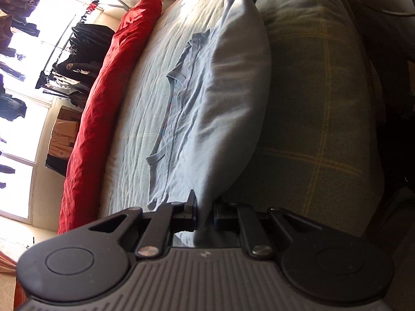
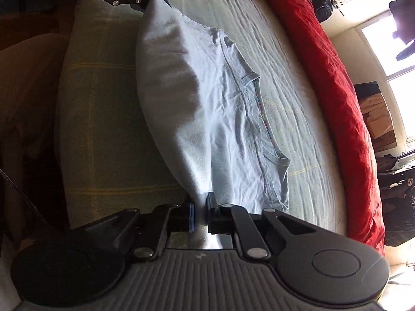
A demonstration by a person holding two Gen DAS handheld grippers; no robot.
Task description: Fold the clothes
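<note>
Left gripper [image 1: 203,216] and right gripper [image 2: 199,215] each pinching shirt [image 1: 197,119] hem, bedspread [image 1: 311,103] seemingly plaid

Hanging clothes [image 1: 15,5] — washed out by window glare — cut off.

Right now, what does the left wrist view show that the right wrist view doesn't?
Only the left wrist view: a clothes rack of dark garments at the window, and more clothes hanging in the top left corner.

Only the right wrist view: a round dark object beyond the red cover.

Both: the light blue shirt, one edge lifted between the left gripper and right gripper, jaws closed on the cloth, the rest lying on the plaid bed cover beside the red duvet and a cardboard box.
</note>
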